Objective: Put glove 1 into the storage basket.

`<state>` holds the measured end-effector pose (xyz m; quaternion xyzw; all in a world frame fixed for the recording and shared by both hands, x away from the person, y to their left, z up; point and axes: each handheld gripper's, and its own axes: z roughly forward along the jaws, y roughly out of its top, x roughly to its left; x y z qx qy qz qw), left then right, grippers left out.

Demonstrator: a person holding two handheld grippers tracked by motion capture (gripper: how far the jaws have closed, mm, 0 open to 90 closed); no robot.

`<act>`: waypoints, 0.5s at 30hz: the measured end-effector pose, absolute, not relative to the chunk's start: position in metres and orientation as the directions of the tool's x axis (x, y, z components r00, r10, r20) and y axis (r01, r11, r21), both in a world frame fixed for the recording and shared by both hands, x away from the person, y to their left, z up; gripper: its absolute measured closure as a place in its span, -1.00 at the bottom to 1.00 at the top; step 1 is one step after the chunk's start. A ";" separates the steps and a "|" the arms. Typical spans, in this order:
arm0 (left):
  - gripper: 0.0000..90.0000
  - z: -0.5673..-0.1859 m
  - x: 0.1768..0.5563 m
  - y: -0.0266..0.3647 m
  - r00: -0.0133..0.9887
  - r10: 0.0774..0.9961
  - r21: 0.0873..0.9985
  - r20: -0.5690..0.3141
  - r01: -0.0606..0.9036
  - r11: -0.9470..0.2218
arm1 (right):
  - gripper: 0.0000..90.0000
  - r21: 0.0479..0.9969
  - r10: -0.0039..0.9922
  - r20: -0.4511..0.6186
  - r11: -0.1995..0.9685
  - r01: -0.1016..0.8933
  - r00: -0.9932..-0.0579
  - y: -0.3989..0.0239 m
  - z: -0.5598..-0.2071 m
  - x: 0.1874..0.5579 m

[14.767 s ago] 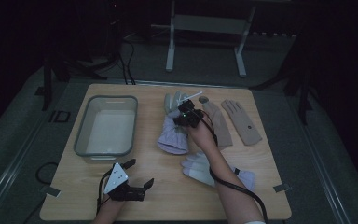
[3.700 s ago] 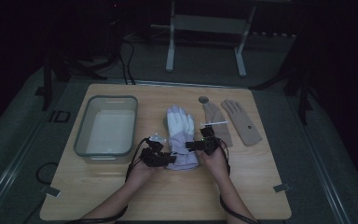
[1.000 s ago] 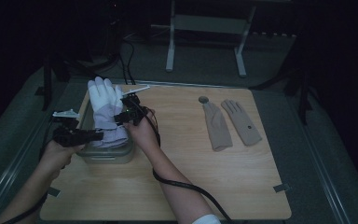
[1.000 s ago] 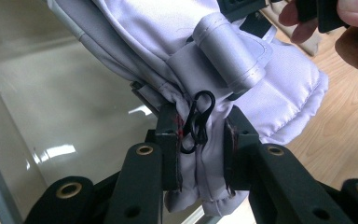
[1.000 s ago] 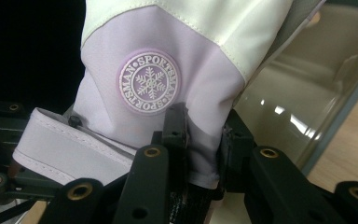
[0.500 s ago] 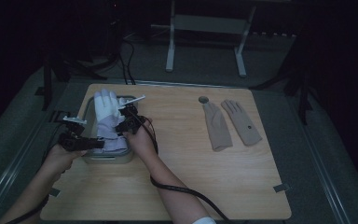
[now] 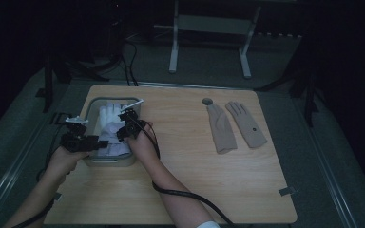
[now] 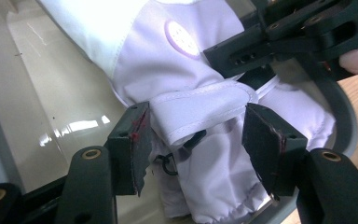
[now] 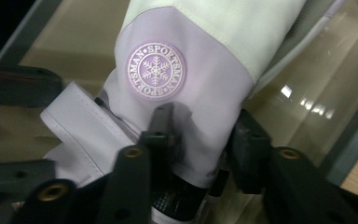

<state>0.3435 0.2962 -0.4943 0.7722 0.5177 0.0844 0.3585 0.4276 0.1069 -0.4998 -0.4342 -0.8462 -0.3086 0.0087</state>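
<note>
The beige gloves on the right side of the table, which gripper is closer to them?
The right gripper. It sits over the grey tray by the white gloves, well left of the beige gloves; the left gripper is farther left, at the tray's outer edge.

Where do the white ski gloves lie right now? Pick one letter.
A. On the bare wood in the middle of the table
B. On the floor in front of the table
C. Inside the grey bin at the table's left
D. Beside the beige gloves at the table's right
C: the white ski gloves sit inside the grey bin, far from the beige gloves.
</note>
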 end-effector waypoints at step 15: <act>-0.20 -0.479 0.331 0.280 0.475 0.843 0.728 -0.252 0.668 -0.158 | -0.59 0.644 0.652 0.281 0.416 0.642 -0.704 0.052 -0.453 0.428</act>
